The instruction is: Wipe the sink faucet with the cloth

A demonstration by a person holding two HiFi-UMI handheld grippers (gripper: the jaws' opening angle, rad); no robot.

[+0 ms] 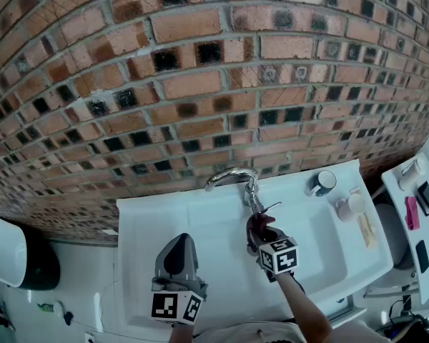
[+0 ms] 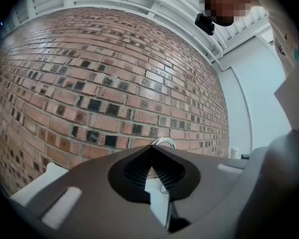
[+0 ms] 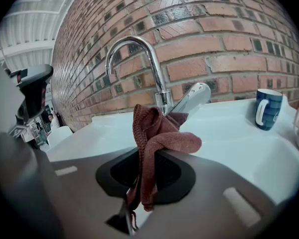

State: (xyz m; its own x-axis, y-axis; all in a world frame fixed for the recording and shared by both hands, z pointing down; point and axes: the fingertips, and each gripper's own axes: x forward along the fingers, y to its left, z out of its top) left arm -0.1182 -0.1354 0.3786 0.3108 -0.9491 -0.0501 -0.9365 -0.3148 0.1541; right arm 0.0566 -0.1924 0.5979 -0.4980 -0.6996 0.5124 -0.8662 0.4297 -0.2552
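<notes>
- Faucet (image 1: 233,174) stands at the middle of the sink's (image 1: 150,220) back edge, close against the brick wall.
- Its neck rises upright, then arches over toward the sink's left side; the lever juts toward the front right.
- Right gripper (image 1: 261,233) is clamped on the bunched red-brown cloth (image 3: 159,133), which sits against the faucet's base beside the lever.
- Left gripper (image 1: 177,243) hangs over the basin, jaws closed on nothing.
- By my reckoning the wiping is low down; arch and spout are left.
</notes>
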